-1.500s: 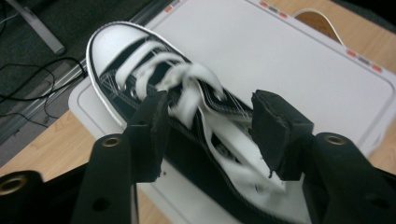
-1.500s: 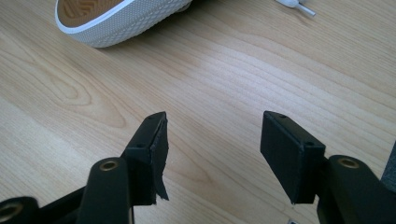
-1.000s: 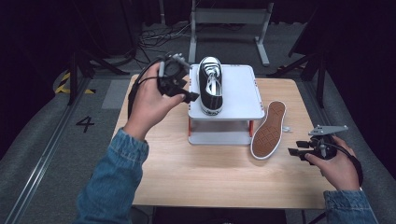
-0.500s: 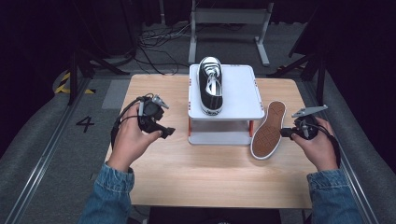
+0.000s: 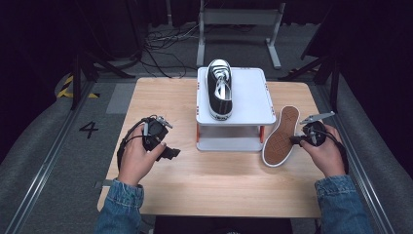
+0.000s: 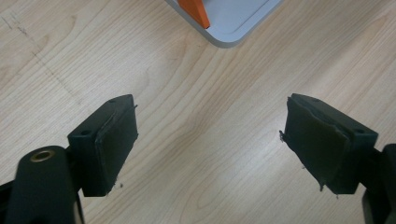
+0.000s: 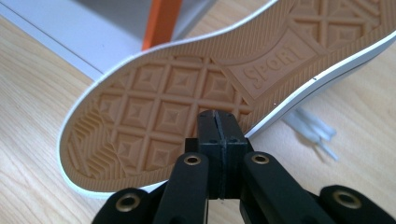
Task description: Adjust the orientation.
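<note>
1. The right gripper (image 5: 298,140) sits near the right edge of the wooden table (image 5: 214,180), its jaws pressed flat together with nothing between them; they have just been closing.
2. In the right gripper view the closed jaw tips rest against, or just in front of, the tan rubber sole of a sneaker (image 7: 196,93); whether they actually touch it cannot be told.
3. That sneaker (image 5: 281,135) lies on its side, sole facing the right edge, leaning beside the right flank of the white two-tier stand (image 5: 253,92). A white lace end (image 7: 313,130) trails on the table behind it.
4. A second black-and-white sneaker (image 5: 219,87) stands upright on the stand's top shelf, along its left side, toe pointing to the far edge.
5. The left gripper (image 5: 168,152) is held low over the left half of the table, just beside the stand's near left corner.
6. Its jaws (image 6: 210,154) stand wide apart over bare wood, holding nothing; they have just been opening.
</note>
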`<state>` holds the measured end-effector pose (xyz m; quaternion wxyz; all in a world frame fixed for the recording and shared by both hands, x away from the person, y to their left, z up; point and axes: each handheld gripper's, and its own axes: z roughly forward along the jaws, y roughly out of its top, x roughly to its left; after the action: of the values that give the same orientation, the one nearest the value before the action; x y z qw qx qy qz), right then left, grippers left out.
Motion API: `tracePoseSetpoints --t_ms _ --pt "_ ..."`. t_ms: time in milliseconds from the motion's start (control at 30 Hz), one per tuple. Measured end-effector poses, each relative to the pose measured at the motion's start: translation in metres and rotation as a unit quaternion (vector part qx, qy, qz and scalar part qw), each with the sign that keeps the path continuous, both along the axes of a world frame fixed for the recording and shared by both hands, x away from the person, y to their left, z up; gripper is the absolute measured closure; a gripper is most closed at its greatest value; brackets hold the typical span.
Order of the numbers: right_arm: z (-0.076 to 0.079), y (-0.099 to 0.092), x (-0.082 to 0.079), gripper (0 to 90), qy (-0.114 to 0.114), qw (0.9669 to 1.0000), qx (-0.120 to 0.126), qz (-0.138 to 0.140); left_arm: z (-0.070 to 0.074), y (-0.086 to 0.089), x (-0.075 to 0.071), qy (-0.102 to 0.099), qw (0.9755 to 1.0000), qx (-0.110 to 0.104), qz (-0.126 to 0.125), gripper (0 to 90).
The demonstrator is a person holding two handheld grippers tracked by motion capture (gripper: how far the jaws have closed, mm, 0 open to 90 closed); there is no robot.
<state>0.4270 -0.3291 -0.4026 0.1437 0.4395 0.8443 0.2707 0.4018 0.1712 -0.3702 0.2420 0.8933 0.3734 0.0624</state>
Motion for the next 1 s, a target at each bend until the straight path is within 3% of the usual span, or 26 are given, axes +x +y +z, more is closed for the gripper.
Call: tracePoseSetpoints --t_ms 100,233,400,500,600,867,1000 --pt "-0.008 -0.007 -0.002 90.0 0.014 0.9998 -0.010 -0.007 -0.003 -0.003 0.001 -0.001 0.9999 0.012 -0.001 17.3" --pt "-0.025 -0.019 -0.003 90.0 0.040 0.9983 -0.028 -0.031 -0.005 -0.004 0.003 0.005 0.9999 0.008 -0.007 17.8" --pt "-0.029 -0.028 -0.007 90.0 0.044 0.9977 -0.019 -0.047 -0.015 -0.001 0.011 0.010 0.9995 0.025 0.017 17.8" --pt "-0.029 -0.028 -0.009 88.3 0.041 0.9977 -0.022 -0.048 -0.019 0.001 0.014 0.015 0.9994 0.018 0.023 17.8" --pt "-0.025 -0.029 -0.009 85.3 0.039 0.9982 -0.009 -0.044 -0.022 0.003 0.014 0.016 0.9993 0.024 0.023 17.8" --pt "0.026 -0.014 -0.012 85.0 -0.043 0.9987 0.004 -0.026 -0.025 0.010 0.004 0.019 0.9989 0.038 0.019 21.0" --pt "0.036 0.002 -0.008 83.8 -0.057 0.9981 0.024 0.004 -0.028 0.014 -0.003 0.037 0.9976 0.055 0.022 23.0"
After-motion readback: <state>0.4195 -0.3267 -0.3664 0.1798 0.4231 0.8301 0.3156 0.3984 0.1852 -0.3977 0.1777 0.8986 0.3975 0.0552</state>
